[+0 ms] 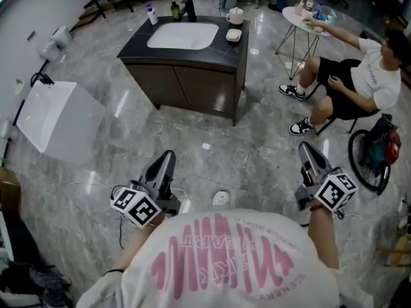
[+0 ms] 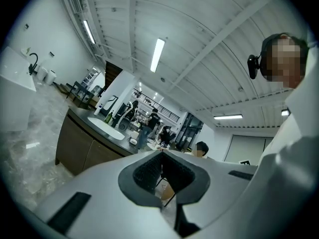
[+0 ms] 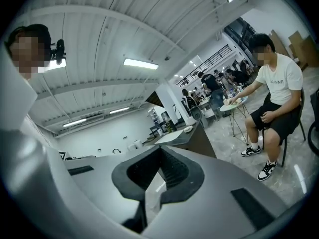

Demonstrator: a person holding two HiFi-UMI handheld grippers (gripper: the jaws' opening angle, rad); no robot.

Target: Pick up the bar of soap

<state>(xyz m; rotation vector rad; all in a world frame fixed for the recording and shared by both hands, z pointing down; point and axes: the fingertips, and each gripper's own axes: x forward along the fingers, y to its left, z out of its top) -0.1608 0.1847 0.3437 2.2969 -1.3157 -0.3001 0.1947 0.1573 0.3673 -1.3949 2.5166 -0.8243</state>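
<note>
The bar of soap [image 1: 234, 35] lies in a small white dish on the right end of the dark vanity counter [image 1: 138, 43], beside the white basin [image 1: 183, 35]. Both grippers are held low near my body, far from the counter, and point toward it. My left gripper [image 1: 168, 155] has its jaws together with nothing between them, as the left gripper view [image 2: 161, 154] also shows. The right gripper [image 1: 304, 147] is shut and empty too, its tips meeting in the right gripper view [image 3: 160, 153]. In that view the soap dish [image 3: 188, 129] is small and distant.
A seated person [image 1: 359, 76] reaches to a small round table [image 1: 308, 19] at the right. A bicycle wheel [image 1: 371, 154] stands nearby. A white box [image 1: 58, 117] sits at the left. Bottles [image 1: 152, 15], a faucet [image 1: 189, 8] and a white cup [image 1: 235, 16] stand on the counter. A round floor fitting [image 1: 221, 198] lies ahead.
</note>
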